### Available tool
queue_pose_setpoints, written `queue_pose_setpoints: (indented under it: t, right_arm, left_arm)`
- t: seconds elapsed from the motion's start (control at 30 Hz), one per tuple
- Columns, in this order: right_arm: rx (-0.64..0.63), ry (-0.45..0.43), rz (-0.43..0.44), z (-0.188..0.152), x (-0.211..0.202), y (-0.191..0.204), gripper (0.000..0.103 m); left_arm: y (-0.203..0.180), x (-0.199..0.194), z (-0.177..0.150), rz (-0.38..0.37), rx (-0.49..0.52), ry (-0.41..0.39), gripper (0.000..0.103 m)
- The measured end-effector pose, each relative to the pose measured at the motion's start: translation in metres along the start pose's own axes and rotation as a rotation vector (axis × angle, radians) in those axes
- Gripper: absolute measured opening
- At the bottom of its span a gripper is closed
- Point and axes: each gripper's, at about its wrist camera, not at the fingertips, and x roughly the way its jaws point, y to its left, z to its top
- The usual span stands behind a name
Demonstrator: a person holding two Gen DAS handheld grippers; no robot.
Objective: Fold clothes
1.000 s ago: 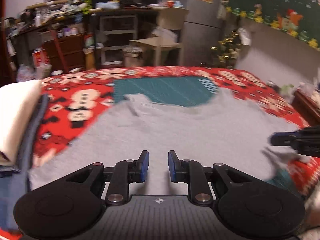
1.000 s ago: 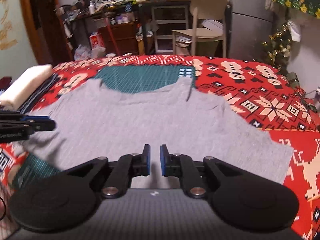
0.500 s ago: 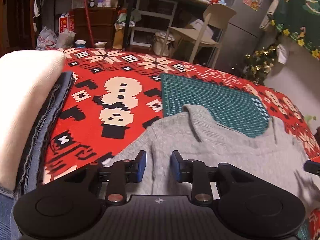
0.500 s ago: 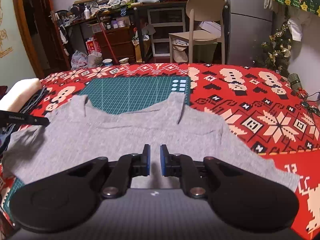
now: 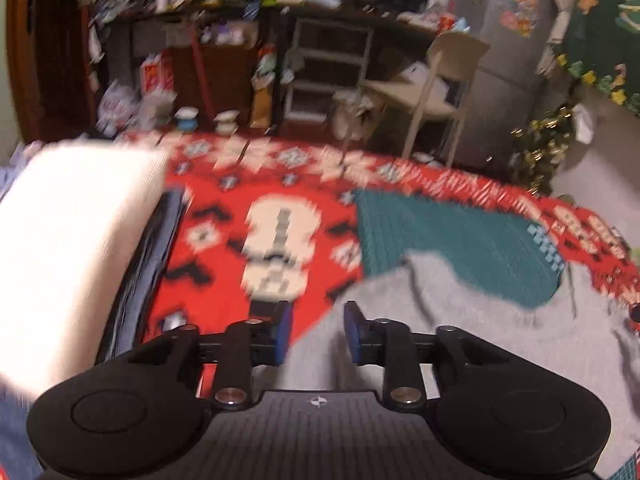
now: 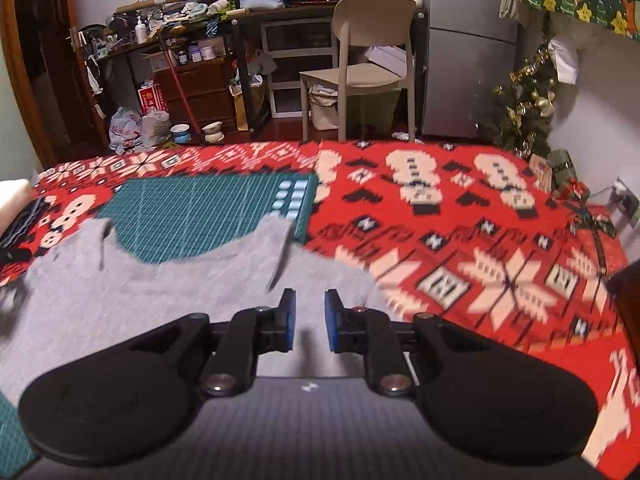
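A grey shirt lies spread flat on the red patterned cloth, its neckline over a green cutting mat. In the blurred left wrist view my left gripper hovers over the shirt's left edge, jaws opening, with nothing pressed between its pads. In the right wrist view the same grey shirt fills the lower left. My right gripper is above the shirt's right shoulder area near its edge, jaws opening, with only cloth seen below the gap.
A stack of folded clothes, white on top of dark denim, stands at the left. Beyond the table are a beige chair, a cluttered desk, a fridge and a small decorated tree.
Both grippers have slid outward, the left toward the shirt's left edge and the right toward its right shoulder. Both pairs of jaws stand wider apart than before.
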Motion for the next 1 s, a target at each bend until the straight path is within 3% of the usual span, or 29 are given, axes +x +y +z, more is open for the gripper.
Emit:
queue_pose_setpoints:
  t: [0.1, 0.27, 0.4, 0.47, 0.5, 0.53, 0.57, 0.63, 0.87, 1.0]
  right_arm:
    - [-0.043, 0.000, 0.021, 0.019, 0.018, -0.001, 0.019]
    - [-0.116, 0.035, 0.080, 0.045, 0.059, 0.007, 0.024]
    - [-0.127, 0.102, 0.094, 0.048, 0.090, 0.010, 0.027]
    - [-0.109, 0.113, 0.109, 0.046, 0.096, 0.009, 0.027]
    - [-0.096, 0.116, 0.119, 0.045, 0.096, 0.008, 0.024]
    - [-0.082, 0.121, 0.133, 0.044, 0.096, 0.007, 0.010]
    - [-0.067, 0.123, 0.148, 0.044, 0.096, 0.007, 0.005]
    - [-0.071, 0.117, 0.139, 0.043, 0.094, 0.010, 0.004]
    - [-0.018, 0.057, 0.088, 0.059, 0.094, 0.003, 0.003]
    - [-0.025, 0.078, 0.079, 0.060, 0.107, 0.000, 0.011]
  left_arm:
    - [-0.012, 0.014, 0.020, -0.082, 0.080, -0.002, 0.044]
    - [-0.033, 0.060, 0.037, -0.187, 0.192, 0.079, 0.045]
    - [-0.038, 0.083, 0.037, -0.206, 0.217, 0.160, 0.044]
    - [-0.039, 0.083, 0.035, -0.225, 0.233, 0.171, 0.038]
    - [-0.039, 0.083, 0.034, -0.241, 0.241, 0.175, 0.024]
    - [-0.040, 0.082, 0.032, -0.260, 0.249, 0.178, 0.013]
    - [-0.042, 0.081, 0.031, -0.261, 0.261, 0.173, 0.010]
    - [-0.047, 0.079, 0.031, -0.253, 0.282, 0.150, 0.006]
    - [-0.052, 0.085, 0.050, -0.201, 0.278, 0.059, 0.006]
    - [-0.051, 0.099, 0.055, -0.169, 0.266, 0.088, 0.015]
